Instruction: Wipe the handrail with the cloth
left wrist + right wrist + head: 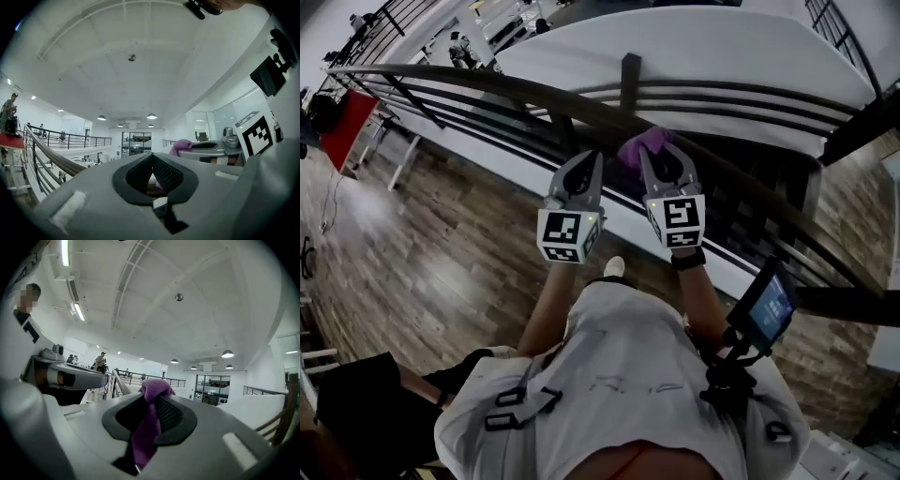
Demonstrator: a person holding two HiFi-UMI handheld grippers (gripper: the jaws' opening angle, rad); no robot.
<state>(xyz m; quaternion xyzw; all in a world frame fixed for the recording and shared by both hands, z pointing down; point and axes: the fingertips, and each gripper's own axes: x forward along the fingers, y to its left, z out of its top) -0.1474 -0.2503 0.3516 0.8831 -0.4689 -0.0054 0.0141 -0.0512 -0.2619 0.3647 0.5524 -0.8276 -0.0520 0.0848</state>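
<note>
A dark wooden handrail (534,94) runs across the head view above black metal bars. My right gripper (654,155) is shut on a purple cloth (639,146), which bunches at its tips right by the rail. In the right gripper view the cloth (149,427) hangs down between the closed jaws and sticks out above them. My left gripper (592,161) is shut with nothing in it, just left of the right one and close to the rail. From the left gripper view the cloth (180,146) shows at the right, and the handrail (51,157) slants at the left.
Beyond the railing is an open drop to a lower floor with white desks (502,23). A wood-plank floor (422,262) lies under me. A small screen (767,305) hangs at my right hip. A red panel (345,127) stands at the far left.
</note>
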